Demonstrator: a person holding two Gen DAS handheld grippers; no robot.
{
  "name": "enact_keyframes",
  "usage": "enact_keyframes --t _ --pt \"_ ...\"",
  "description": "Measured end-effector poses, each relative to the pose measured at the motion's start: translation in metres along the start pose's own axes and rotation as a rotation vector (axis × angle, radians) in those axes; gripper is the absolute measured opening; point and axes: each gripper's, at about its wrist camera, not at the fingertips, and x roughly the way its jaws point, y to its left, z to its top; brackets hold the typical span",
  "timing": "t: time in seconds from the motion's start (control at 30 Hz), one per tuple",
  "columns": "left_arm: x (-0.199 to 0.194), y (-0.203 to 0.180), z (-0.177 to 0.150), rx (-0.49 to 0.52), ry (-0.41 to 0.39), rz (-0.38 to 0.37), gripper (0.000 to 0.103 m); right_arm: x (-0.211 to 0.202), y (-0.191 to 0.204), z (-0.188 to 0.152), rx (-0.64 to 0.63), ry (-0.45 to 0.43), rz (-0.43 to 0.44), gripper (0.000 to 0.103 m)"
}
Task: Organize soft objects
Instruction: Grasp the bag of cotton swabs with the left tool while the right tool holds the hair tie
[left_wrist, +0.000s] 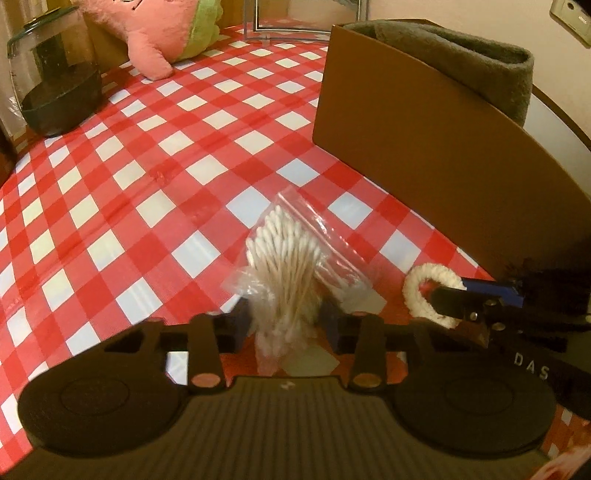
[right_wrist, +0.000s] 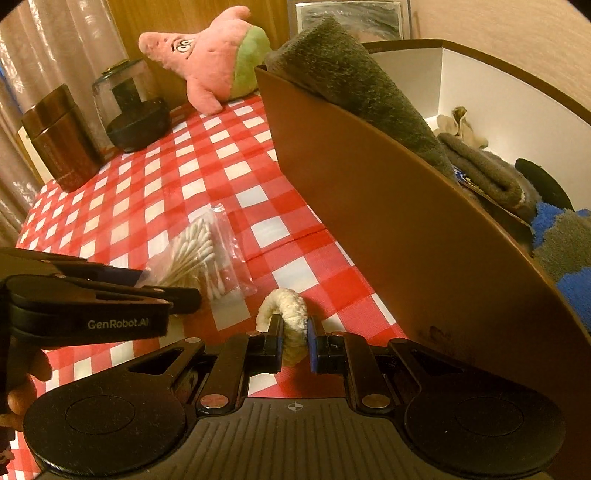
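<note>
My left gripper (left_wrist: 286, 314) is shut on a clear bag of cotton swabs (left_wrist: 284, 269), lifted a little off the checked tablecloth (left_wrist: 147, 166); the bag also shows in the right wrist view (right_wrist: 195, 254). My right gripper (right_wrist: 295, 339) is shut on a cream fluffy scrunchie (right_wrist: 286, 314), seen too in the left wrist view (left_wrist: 430, 291). A brown cardboard box (right_wrist: 388, 221) stands to the right, with a grey towel (right_wrist: 354, 85) and other soft items inside. A pink star plush (right_wrist: 218, 62) lies at the back of the table.
A glass jar with a dark base (right_wrist: 129, 107) and a brown canister (right_wrist: 59, 136) stand at the back left. A framed picture (right_wrist: 351, 18) leans behind the box. Curtains hang at the left.
</note>
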Motion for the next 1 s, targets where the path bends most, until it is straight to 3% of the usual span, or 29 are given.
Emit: enact_keyframes --t 0.2,0.4,0.57,0.67,0.77,0.8,0.83,0.93,1.0 --pt "-0.015 0.006 -0.015 -0.001 -0.003 -0.006 0.020 -0.005 -0.002 -0.004 0.009 0.014 0.010 0.013" --pt "-0.042 0.013 -0.052 0.001 0.037 -0.010 0.019 -0.015 -0.003 -0.016 0.020 0.045 0.035 0.014" --pt "-0.067 0.025 -0.085 -0.056 0.073 -0.008 0.019 -0.026 -0.001 -0.032 0.027 0.076 0.062 0.014" --pt "-0.076 0.031 -0.096 -0.100 0.086 -0.005 0.023 -0.031 0.000 -0.042 0.027 0.086 0.075 0.014" --pt "-0.079 0.035 -0.097 -0.142 0.080 -0.010 0.034 -0.033 -0.001 -0.046 0.045 0.083 0.079 0.015" --pt "-0.078 0.035 -0.095 -0.152 0.077 -0.007 0.041 -0.032 -0.002 -0.046 0.054 0.087 0.080 0.017" --pt "-0.078 0.035 -0.094 -0.160 0.075 -0.006 0.046 -0.032 -0.003 -0.044 0.064 0.090 0.081 0.024" --pt "-0.075 0.032 -0.088 -0.176 0.069 -0.014 0.052 -0.033 -0.004 -0.042 0.080 0.083 0.092 0.061" --pt "-0.070 0.029 -0.084 -0.184 0.074 -0.002 0.053 -0.036 -0.001 -0.041 0.066 0.067 0.093 0.063"
